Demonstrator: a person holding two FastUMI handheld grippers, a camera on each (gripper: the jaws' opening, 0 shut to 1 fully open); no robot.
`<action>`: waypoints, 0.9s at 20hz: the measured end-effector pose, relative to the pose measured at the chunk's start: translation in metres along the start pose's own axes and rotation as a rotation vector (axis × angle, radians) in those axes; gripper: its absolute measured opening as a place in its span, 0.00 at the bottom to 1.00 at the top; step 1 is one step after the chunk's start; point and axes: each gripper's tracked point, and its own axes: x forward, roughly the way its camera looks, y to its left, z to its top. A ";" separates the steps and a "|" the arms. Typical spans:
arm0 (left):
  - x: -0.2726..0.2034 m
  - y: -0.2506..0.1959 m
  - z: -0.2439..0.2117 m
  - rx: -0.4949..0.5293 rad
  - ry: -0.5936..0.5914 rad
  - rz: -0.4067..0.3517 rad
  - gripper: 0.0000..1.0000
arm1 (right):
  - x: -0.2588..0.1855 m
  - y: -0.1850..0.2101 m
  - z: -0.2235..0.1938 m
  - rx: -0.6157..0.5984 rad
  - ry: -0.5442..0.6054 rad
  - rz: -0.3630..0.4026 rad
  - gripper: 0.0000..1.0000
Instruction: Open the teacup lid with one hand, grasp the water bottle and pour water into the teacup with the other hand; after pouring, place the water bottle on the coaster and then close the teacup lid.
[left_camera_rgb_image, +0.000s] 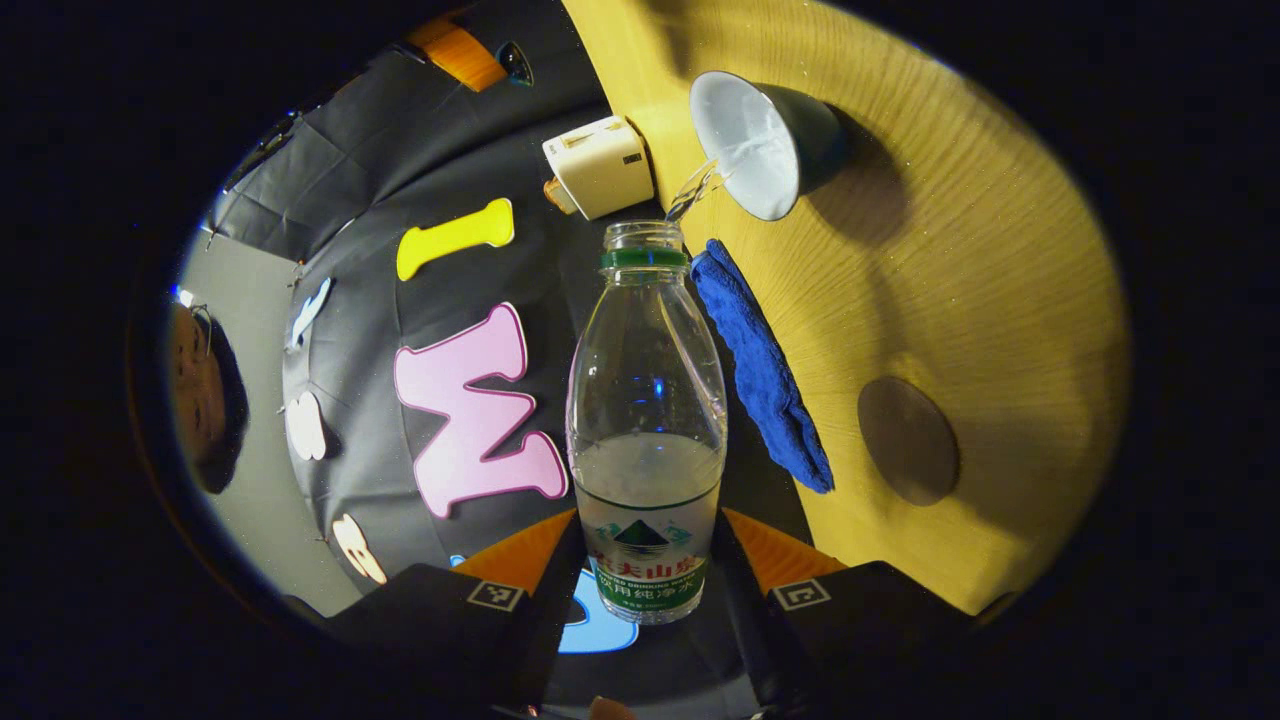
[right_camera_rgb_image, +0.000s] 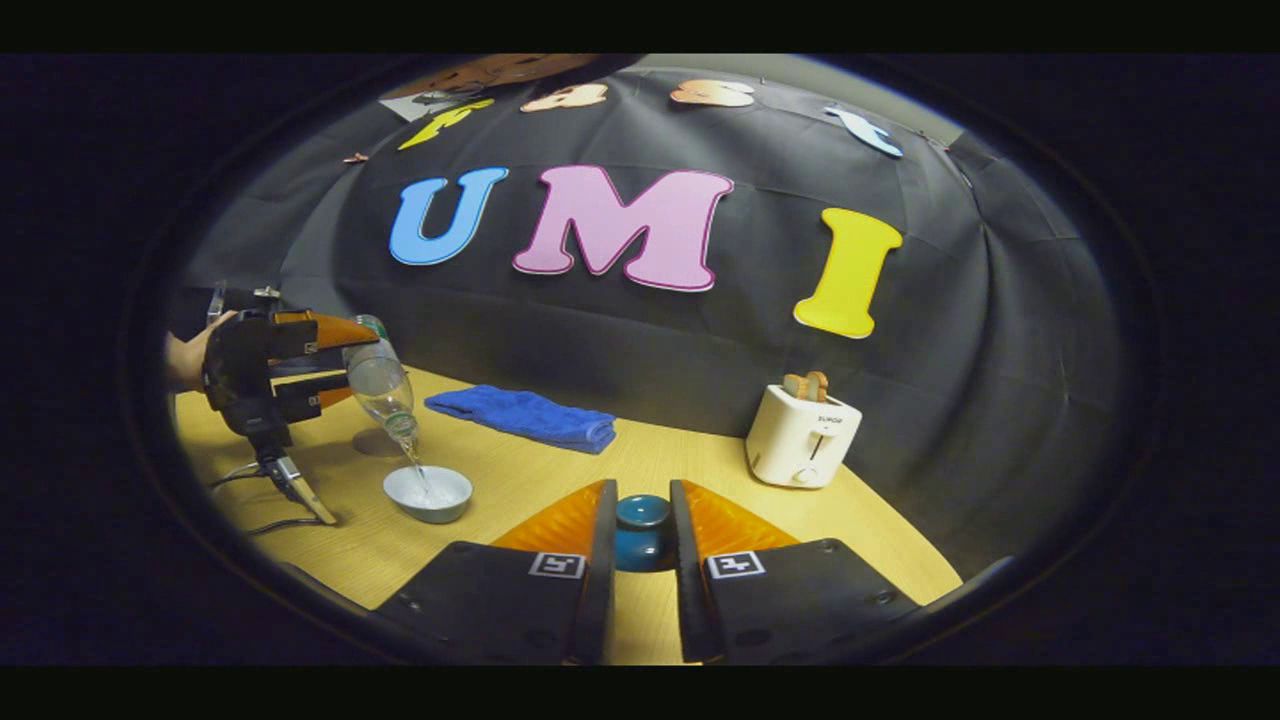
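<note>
I see left gripper (left_camera_rgb_image: 645, 575) clamped on clear plastic water bottle (left_camera_rgb_image: 647, 420), tipped, stream landing in white-lined teacup (left_camera_rgb_image: 760, 145); right gripper (right_camera_rgb_image: 640, 535) pinching blue ceramic lid (right_camera_rgb_image: 641, 525).

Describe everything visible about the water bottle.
The water bottle is clear plastic with a green neck ring and a printed label near its base, cap off, partly full. The left tongs clamp its lower body. It is tipped mouth-down above the table, and a thin stream runs from its mouth into the open teacup.
</note>
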 end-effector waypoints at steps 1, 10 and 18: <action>0.000 0.002 -0.001 0.006 -0.006 0.007 0.75 | 0.000 -0.001 0.001 0.002 -0.003 -0.002 0.27; 0.005 0.028 -0.005 0.084 -0.053 0.091 0.75 | -0.002 -0.002 0.008 -0.004 -0.026 -0.003 0.29; 0.013 0.057 0.001 0.163 -0.123 0.177 0.75 | -0.002 -0.005 0.015 0.010 -0.042 -0.022 0.29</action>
